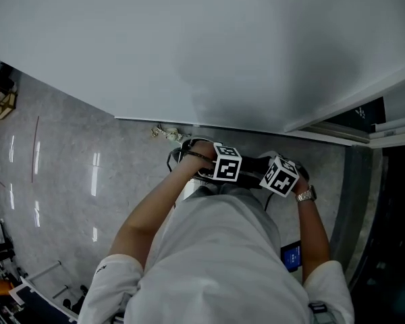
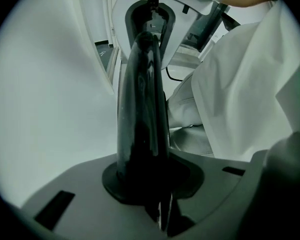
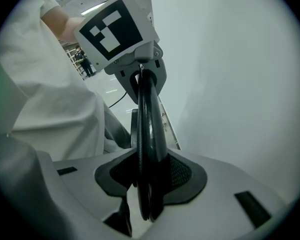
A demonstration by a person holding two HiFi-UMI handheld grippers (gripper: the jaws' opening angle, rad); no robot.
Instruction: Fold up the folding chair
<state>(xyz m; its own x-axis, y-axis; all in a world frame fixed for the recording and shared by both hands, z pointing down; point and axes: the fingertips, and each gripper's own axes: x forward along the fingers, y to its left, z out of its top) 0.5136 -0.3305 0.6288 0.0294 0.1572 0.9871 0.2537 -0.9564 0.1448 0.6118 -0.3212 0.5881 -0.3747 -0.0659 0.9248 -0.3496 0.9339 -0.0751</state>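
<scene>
The folding chair (image 1: pixel 251 163) is black and shows only as a narrow dark strip between my two grippers, close to the white wall (image 1: pixel 209 46). In the left gripper view its glossy black bar (image 2: pixel 142 109) rises out of my left gripper (image 2: pixel 151 196), which is shut on it. The same bar (image 3: pixel 149 124), with a thin second edge beside it, runs through my right gripper (image 3: pixel 147 204), also shut on it. Seen from the head view, the left gripper (image 1: pixel 216 171) and right gripper (image 1: pixel 275 177) sit side by side under their marker cubes. The chair's legs and seat are hidden by my body.
The wall meets the grey floor (image 1: pixel 74 154) just beyond the chair, with small debris (image 1: pixel 165 133) at its base. A dark door frame (image 1: pixel 391 201) stands at the right. A blue item (image 1: pixel 291 255) lies by my right side. Equipment (image 1: pixel 13 292) sits at the lower left.
</scene>
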